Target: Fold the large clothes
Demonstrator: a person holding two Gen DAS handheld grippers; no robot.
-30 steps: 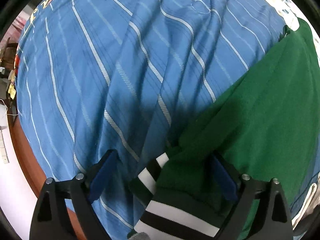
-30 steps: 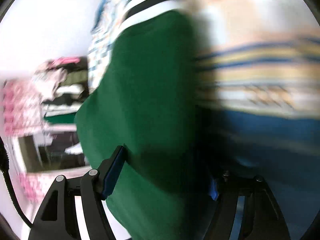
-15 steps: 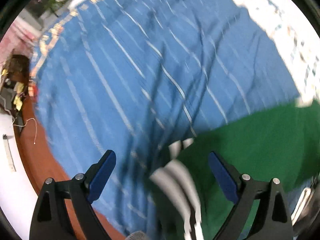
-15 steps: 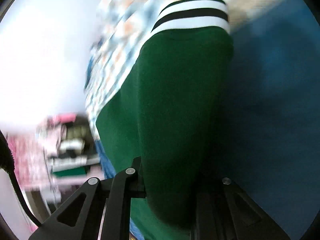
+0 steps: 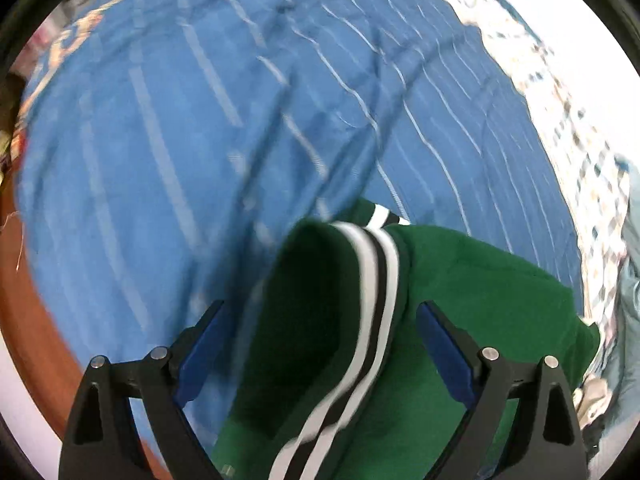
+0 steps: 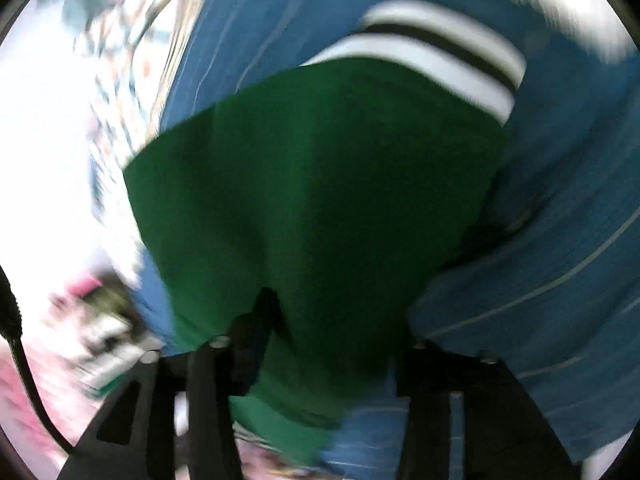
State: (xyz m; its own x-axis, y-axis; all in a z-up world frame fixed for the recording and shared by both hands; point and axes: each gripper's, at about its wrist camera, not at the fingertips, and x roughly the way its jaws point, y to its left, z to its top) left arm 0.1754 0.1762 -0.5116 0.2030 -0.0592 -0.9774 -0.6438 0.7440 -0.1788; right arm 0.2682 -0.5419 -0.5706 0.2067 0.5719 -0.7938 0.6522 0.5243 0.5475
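green garment [image 5: 460,280]: on blue striped bedspread [image 5: 160,140], striped cuff now flipped over body, unlike a second ago. left gripper [image 5: 320,344]: spread, closing slightly, pinching nothing. right gripper [image 6: 332,344]: opening, fabric between. fold underway.

Both fisheye views bow straight lines and end in a black round border. The left wrist view is bright, with moderate motion blur smearing the striped blue bedspread [image 5: 200,128]; its upper right corner glares white. The right wrist view is heavily streaked, its left side washed out, and the green garment [image 6: 320,184] looks dark and shadowed.
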